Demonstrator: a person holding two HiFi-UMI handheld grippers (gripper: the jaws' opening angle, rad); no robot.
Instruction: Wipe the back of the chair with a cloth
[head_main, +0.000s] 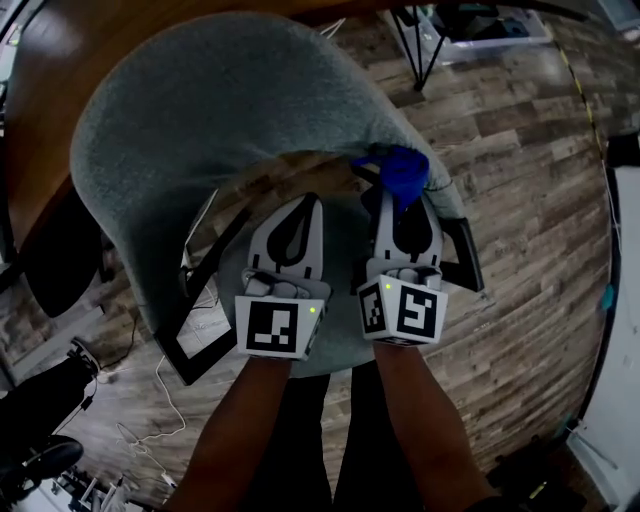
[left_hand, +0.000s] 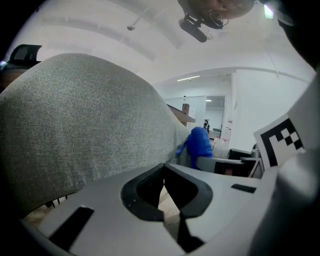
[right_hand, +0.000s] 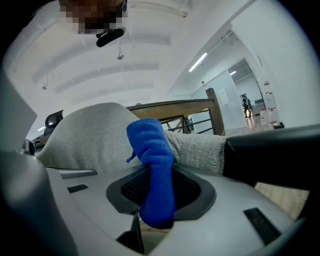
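The chair's grey fabric back (head_main: 200, 110) curves in front of me, seen from behind and above. My right gripper (head_main: 392, 195) is shut on a blue cloth (head_main: 402, 172), which is bunched against the back's right edge, just above the black armrest (head_main: 465, 255). In the right gripper view the blue cloth (right_hand: 152, 150) stands up between the jaws with the grey chair back (right_hand: 90, 135) right behind it. My left gripper (head_main: 312, 205) is shut on nothing, its tips close behind the back's lower edge. The left gripper view shows the chair back (left_hand: 75, 115) and the blue cloth (left_hand: 199, 144) off to the right.
A dark wooden table (head_main: 60, 60) lies beyond the chair. The plank floor (head_main: 520, 150) spreads to the right. Black stand legs (head_main: 415, 45) rise at the far top. White cables (head_main: 165, 395) and a dark chair base (head_main: 40, 400) lie lower left.
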